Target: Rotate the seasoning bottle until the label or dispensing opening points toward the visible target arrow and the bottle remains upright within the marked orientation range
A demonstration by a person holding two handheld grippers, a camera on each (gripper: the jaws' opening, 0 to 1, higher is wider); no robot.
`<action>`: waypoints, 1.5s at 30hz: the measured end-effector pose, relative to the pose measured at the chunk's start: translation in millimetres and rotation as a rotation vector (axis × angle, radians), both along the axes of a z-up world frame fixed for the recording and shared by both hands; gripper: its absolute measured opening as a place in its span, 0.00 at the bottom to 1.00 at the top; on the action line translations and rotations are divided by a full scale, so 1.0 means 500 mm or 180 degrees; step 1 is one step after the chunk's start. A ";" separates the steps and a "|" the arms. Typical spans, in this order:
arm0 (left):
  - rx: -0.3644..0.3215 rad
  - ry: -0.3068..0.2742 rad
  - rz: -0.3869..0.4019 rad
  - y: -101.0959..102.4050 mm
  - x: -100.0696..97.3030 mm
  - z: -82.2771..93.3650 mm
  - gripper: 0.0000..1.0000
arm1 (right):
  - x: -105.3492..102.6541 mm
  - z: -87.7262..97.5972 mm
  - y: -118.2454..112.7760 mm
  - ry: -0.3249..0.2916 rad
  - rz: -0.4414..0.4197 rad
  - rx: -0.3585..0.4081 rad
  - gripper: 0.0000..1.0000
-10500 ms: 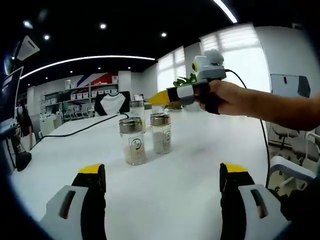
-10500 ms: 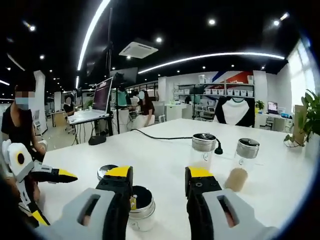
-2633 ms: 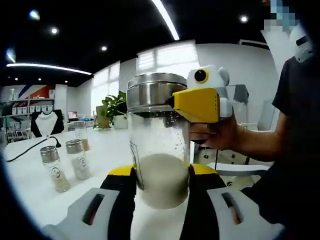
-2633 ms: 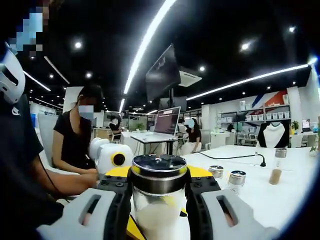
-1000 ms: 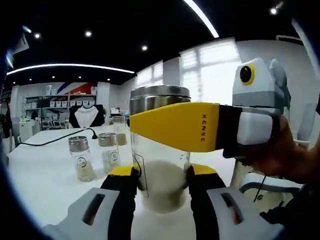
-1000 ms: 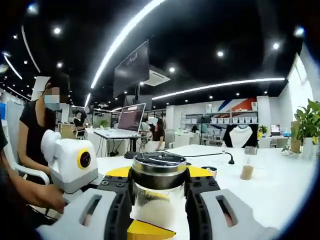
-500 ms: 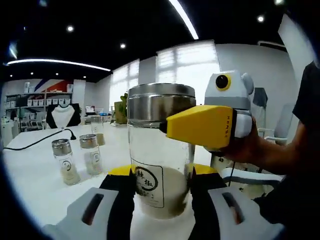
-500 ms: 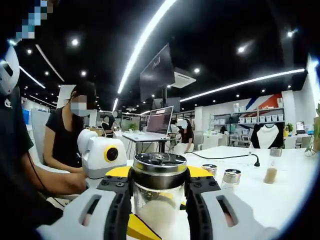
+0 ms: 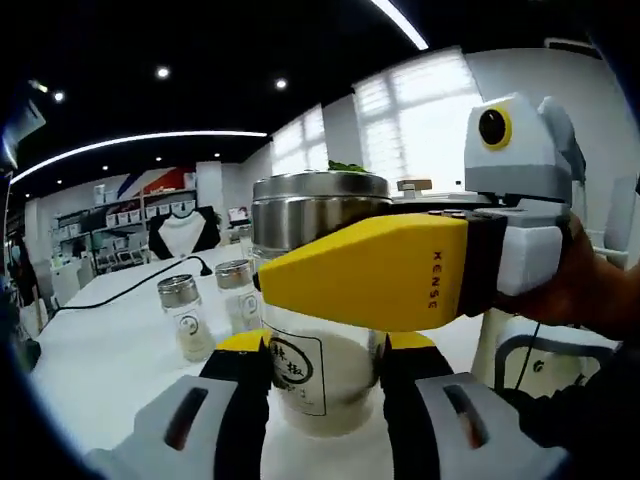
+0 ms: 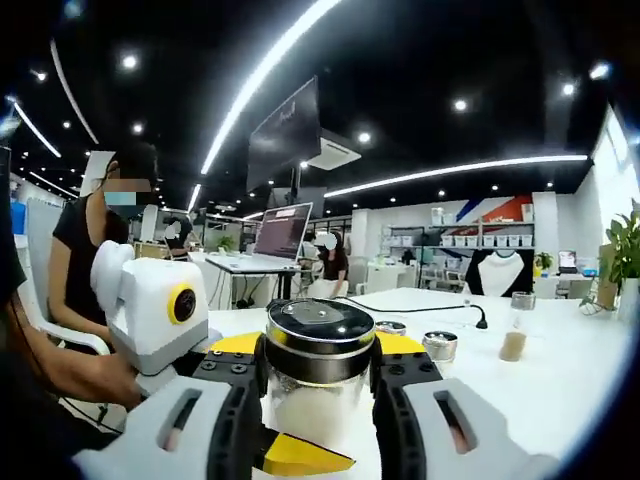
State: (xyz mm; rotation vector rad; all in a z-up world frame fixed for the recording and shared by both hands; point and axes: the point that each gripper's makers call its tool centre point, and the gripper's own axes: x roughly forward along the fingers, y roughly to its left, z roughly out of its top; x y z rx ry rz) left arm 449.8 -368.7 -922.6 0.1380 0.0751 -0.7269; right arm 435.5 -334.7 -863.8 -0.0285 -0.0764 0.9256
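Left gripper view: label on seasoning bottle (image 9: pixel 310 375) faces camera; two small shakers (image 9: pixel 212 310) stand farther along counter (image 9: pixel 110 340). Left gripper (image 9: pixel 315 395) fingers clamped on glass body, pale powder inside. Right gripper view: right gripper (image 10: pixel 318 375) fingers clamped at steel lid (image 10: pixel 319 325); laptop (image 10: pixel 281 232) on far desk.

Seasoning bottle (image 9: pixel 318 350) between left claw's (image 9: pixel 318 385) jaws.

clear glass seasoning bottle (image 9: pixel 318 335), steel lid, pale powder inside, upright, label facing left gripper view's camera
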 end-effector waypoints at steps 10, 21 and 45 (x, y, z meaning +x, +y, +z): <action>-0.0123 -0.0029 0.0119 -0.009 0.004 0.003 0.45 | 0.014 0.001 -0.015 0.0143 -0.0338 0.0254 0.39; -0.0281 0.0021 -0.0414 -0.031 -0.017 0.013 0.44 | -0.008 0.009 -0.024 0.0093 0.0191 0.0114 0.39; -0.0157 0.0034 -0.0905 -0.050 -0.059 0.010 0.43 | -0.059 0.009 -0.023 -0.0119 0.0793 -0.0158 0.39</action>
